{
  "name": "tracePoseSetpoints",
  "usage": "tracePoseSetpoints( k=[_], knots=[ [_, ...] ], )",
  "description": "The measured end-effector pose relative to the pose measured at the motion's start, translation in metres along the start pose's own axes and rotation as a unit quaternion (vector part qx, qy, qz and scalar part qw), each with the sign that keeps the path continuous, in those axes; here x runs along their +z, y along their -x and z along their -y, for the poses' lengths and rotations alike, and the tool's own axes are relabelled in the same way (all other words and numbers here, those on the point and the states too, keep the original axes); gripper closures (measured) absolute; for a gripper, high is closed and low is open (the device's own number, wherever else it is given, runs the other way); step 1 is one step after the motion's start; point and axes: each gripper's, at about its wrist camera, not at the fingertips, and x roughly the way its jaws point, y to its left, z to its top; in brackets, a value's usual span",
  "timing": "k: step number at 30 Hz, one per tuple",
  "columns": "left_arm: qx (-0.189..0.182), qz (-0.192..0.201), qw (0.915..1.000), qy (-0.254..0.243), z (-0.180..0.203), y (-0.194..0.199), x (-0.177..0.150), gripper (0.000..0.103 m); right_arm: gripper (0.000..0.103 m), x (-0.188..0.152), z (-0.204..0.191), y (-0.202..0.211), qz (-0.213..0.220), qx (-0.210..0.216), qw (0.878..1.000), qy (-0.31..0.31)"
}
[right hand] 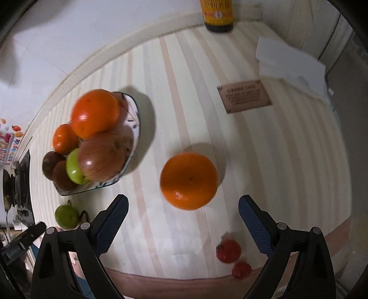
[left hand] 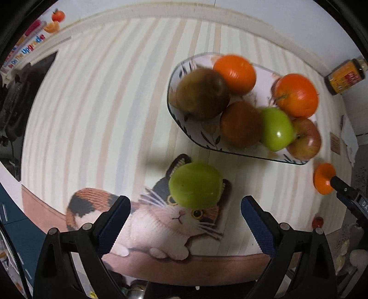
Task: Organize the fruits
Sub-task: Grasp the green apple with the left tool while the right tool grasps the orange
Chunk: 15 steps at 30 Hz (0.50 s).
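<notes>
A white patterned fruit bowl (left hand: pixel 208 140) holds oranges, brown fruits, a green apple (left hand: pixel 276 128) and a red apple (left hand: pixel 304 139); it also shows in the right wrist view (right hand: pixel 135 128). A loose green apple (left hand: pixel 195 184) lies on the cat picture, just ahead of my open, empty left gripper (left hand: pixel 185 218); it also shows in the right wrist view (right hand: pixel 66 216). A loose orange (right hand: pixel 189 180) lies on the cloth just ahead of my open, empty right gripper (right hand: pixel 182 216); it also shows in the left wrist view (left hand: pixel 323 178). Two small red fruits (right hand: pixel 228 250) lie near the right finger.
A striped cloth (right hand: pixel 276 161) covers the table. A dark bottle with a yellow label (right hand: pixel 218 13) stands at the back edge. White paper (right hand: pixel 287 59) and a brown card (right hand: pixel 245 96) lie at the back right. The table's front edge is close below both grippers.
</notes>
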Motion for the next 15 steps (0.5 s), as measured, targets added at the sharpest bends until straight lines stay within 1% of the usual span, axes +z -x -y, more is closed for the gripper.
tracePoseSetpoints(
  k=[2,3,5,7,8,9,11,12,14,15],
  knots=[
    [0.002,-0.014,0.9999,-0.002,0.003,-0.014,0.004,0.005,0.005,0.004,0.000,-0.009,-0.002,-0.001,1.000,-0.002],
    [0.002,-0.019,0.9998,-0.005,0.004,-0.020,0.006,0.005,0.007,0.006,0.000,-0.013,-0.003,-0.001,1.000,-0.004],
    [0.004,-0.028,0.9996,-0.008,0.006,-0.029,0.007,0.005,0.014,0.009,0.000,-0.020,-0.006,0.000,1.000,-0.005],
    [0.005,-0.036,0.9992,-0.013,0.008,-0.037,0.009,0.006,0.027,0.012,-0.002,-0.028,-0.013,-0.004,1.000,0.000],
    [0.006,-0.035,0.9993,-0.015,0.008,-0.039,0.009,0.010,0.029,0.013,-0.003,-0.029,-0.011,-0.010,1.000,0.003],
    [0.006,-0.032,0.9993,-0.018,0.009,-0.041,0.009,0.013,0.035,0.013,-0.004,-0.030,-0.006,-0.017,1.000,0.008],
    [0.003,-0.031,0.9993,-0.021,0.010,-0.043,0.009,0.039,0.036,0.011,-0.005,-0.030,-0.004,-0.019,1.000,0.018],
    [-0.013,-0.029,0.9993,-0.019,0.010,-0.042,0.009,0.043,0.036,0.009,-0.006,-0.030,-0.006,-0.020,1.000,0.022],
    [0.000,-0.026,0.9994,-0.023,0.012,-0.041,0.008,0.043,0.036,0.004,-0.012,-0.031,-0.014,-0.019,0.999,0.033],
    [0.001,-0.022,0.9994,-0.028,0.015,-0.041,0.007,0.043,0.036,-0.001,-0.017,-0.031,-0.020,-0.015,0.999,0.041]
  ],
)
